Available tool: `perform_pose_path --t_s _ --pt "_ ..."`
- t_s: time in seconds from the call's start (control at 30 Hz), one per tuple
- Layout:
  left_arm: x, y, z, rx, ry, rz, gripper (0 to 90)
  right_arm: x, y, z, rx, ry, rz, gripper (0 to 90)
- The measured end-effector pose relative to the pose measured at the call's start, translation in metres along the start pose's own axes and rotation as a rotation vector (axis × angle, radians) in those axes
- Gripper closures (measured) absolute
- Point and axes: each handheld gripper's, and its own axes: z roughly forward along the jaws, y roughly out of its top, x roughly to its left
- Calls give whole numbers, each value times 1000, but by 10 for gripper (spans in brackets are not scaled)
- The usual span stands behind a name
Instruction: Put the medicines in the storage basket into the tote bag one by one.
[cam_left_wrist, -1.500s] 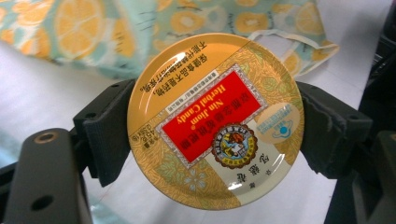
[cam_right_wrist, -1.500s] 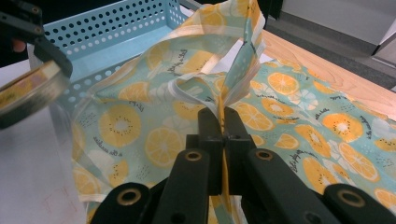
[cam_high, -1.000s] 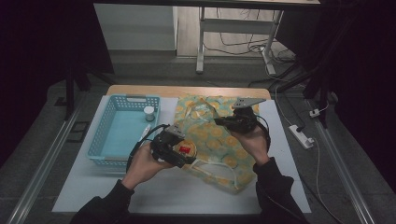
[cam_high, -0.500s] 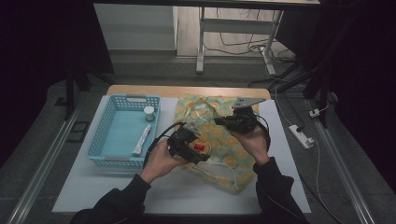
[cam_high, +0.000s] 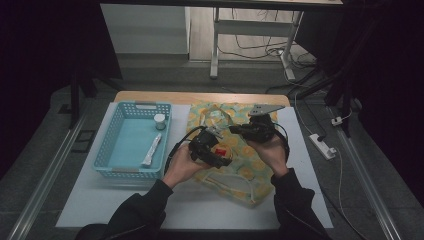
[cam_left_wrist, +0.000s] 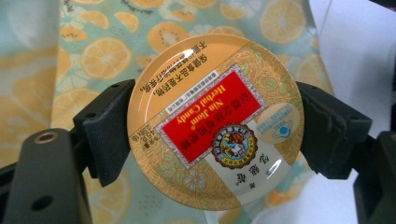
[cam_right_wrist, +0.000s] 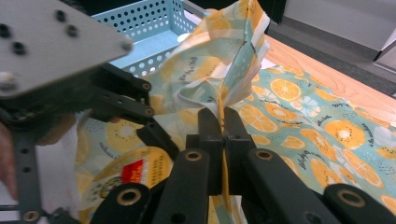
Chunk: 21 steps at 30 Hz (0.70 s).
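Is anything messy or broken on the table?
Nothing looks broken or spilled. The fruit-print bag lies rumpled, but only because the right hand-held gripper pinches its edge up. The candy tin sits whole between the left hand-held gripper's jaws.

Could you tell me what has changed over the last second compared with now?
The left hand-held gripper, shut on the round candy tin, has moved right from beside the blue basket to over the fruit-print bag, nearer the right hand-held gripper. That one stays clamped on the raised bag edge; basket contents are unchanged.
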Motion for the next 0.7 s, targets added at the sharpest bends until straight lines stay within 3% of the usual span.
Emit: perform_pose_path --t_s 0.37,0.7 --pt "23 8 18 9 54 -25 201 0 -1 3 10 2 -1 900" --pt "42 8 33 12 73 -68 201 0 -3 7 21 2 -4 899"
